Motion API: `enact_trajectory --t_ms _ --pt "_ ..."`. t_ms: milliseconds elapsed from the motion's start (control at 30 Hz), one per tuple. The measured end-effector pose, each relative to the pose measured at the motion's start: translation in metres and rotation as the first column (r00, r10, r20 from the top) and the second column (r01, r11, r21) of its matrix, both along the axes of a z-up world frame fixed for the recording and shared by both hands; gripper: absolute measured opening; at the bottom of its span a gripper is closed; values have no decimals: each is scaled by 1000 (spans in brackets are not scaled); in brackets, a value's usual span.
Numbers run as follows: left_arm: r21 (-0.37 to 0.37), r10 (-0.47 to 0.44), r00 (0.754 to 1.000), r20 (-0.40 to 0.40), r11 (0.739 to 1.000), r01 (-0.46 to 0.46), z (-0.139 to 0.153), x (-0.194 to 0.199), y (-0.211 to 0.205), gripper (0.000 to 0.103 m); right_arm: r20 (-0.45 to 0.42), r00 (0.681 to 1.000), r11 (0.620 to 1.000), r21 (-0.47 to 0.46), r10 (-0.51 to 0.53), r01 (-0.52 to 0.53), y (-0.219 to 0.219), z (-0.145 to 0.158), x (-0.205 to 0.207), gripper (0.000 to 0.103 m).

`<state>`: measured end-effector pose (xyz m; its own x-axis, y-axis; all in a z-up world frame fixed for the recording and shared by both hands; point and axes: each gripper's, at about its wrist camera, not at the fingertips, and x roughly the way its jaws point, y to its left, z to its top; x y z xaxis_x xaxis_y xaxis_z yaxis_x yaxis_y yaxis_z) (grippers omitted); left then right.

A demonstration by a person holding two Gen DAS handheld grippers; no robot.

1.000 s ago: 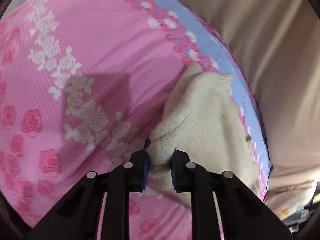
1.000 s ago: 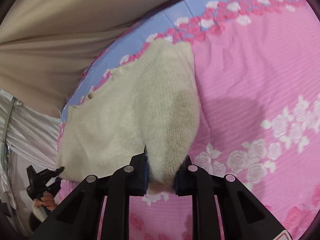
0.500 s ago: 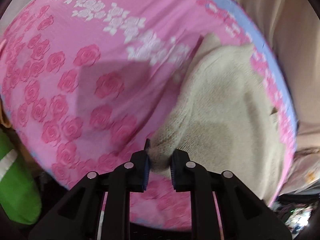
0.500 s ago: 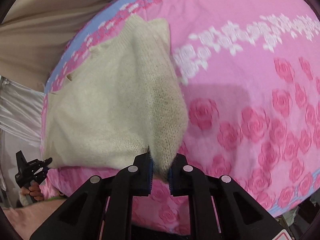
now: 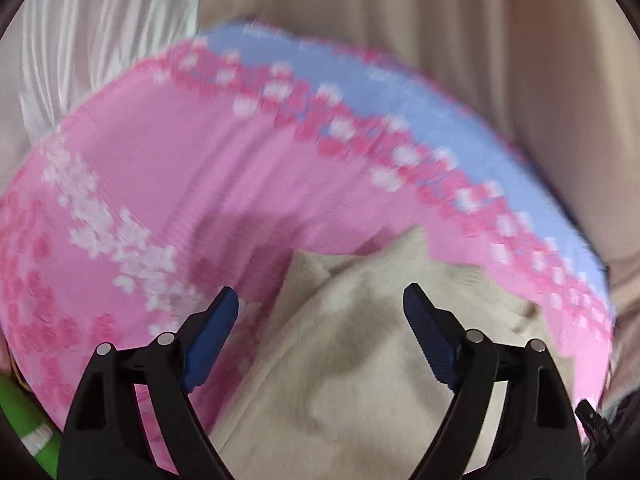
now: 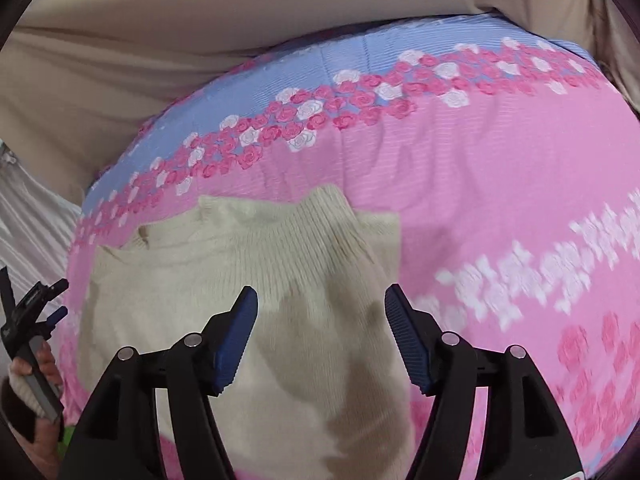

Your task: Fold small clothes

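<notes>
A cream knitted sweater (image 6: 280, 280) lies on a pink bedspread with roses (image 6: 480, 184), its ribbed edge folded over towards the far side. My right gripper (image 6: 320, 300) hovers above it with its jaws opening wide; the knit lies below them, not pressed by the blue pads (image 6: 236, 332). In the blurred left wrist view the same sweater (image 5: 360, 360) lies under my left gripper (image 5: 320, 304), whose jaws are also opening, nothing pinched between the fingers (image 5: 210, 332). The left gripper (image 6: 28, 320) also shows at the right wrist view's left edge, held in a hand.
The bedspread's blue border (image 6: 320, 64) runs along the far edge against a beige cloth backdrop (image 6: 160, 20). White curtain fabric (image 5: 100, 20) hangs at the far left. A green object (image 5: 24, 432) lies at the bed's lower left edge.
Both grippers were shut on the sweater's edges and carried them across the bed. Now both have let go and stand wide, and the sweater lies folded over on itself.
</notes>
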<state>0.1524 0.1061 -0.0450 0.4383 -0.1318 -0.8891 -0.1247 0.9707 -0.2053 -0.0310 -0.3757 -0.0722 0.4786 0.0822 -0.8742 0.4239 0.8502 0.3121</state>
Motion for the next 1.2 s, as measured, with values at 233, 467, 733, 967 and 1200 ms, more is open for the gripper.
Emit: enact_trajectory --t_ms 233,467,733,967,1200 --pt "-104 -60 998 11 993 61 7 -9 7 9 119 993 999 36 -4 -1 0 28 -13 6" --pt "49 -62 997 -40 997 64 -12 8 -4 8 -64 997 999 -8 -34 34 -21 -24 18 14" --pt "-28 -137 988 76 990 139 23 -52 -33 19 160 987 996 85 -10 -4 15 28 -19 16" --pt "78 -144 989 -24 986 145 -37 -53 -73 29 -26 998 998 32 55 -54 34 -33 29 6" --pt "87 -145 989 -26 985 147 -38 -52 -71 29 -53 999 998 -65 13 -16 19 -19 11 16"
